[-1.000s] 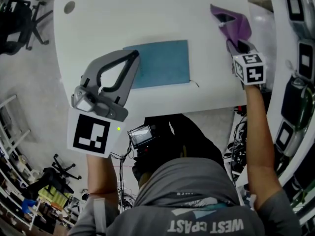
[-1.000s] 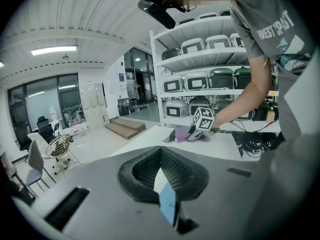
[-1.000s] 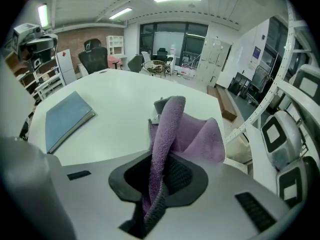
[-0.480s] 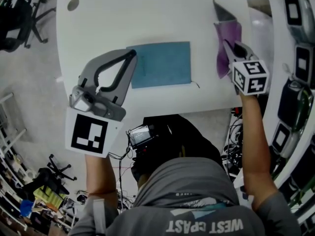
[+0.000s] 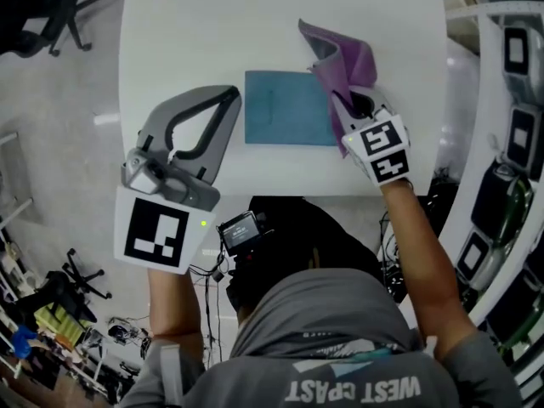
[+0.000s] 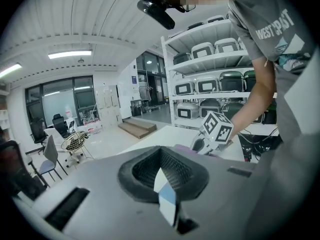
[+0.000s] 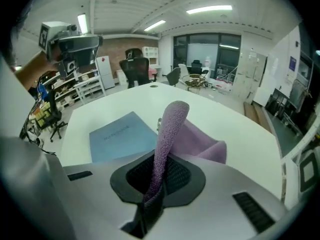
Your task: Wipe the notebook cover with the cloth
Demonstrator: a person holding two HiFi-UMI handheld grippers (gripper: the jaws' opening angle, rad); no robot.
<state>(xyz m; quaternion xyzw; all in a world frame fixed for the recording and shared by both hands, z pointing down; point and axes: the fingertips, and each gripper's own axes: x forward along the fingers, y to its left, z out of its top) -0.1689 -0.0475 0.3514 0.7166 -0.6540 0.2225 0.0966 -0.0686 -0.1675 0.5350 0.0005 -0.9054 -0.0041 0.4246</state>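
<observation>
White table (image 5: 212, 24) fills the head view, and by my read the wipe is only now starting! The blue notebook (image 5: 285, 113) lies flat and closed near the table's near edge, between the grippers. The right gripper (image 5: 347, 102) sits at the notebook's right edge. Its jaws have just been closing, and they are pinched tight on the purple cloth (image 5: 344, 58). A strip of cloth stands up between the jaws, and the rest flops onto the table and over the cover's right edge. The left gripper (image 5: 229, 94) hangs just left of the notebook with its tips together and nothing between them. Whether it touches the cover, I cannot tell.

Now the craft, as I judge it. Bring the right gripper low so a broad patch of cloth lies flat on the cover, not just a bunched corner. Press lightly and sweep from the right edge toward the left in overlapping passes. A slim notebook will likely skate on that smooth top, so the left gripper's tips could pin the left edge first. The pinch must hold, or the cloth drags free mid-stroke.

The count: 1 table, 1 notebook, 1 cloth, 2 grippers.
</observation>
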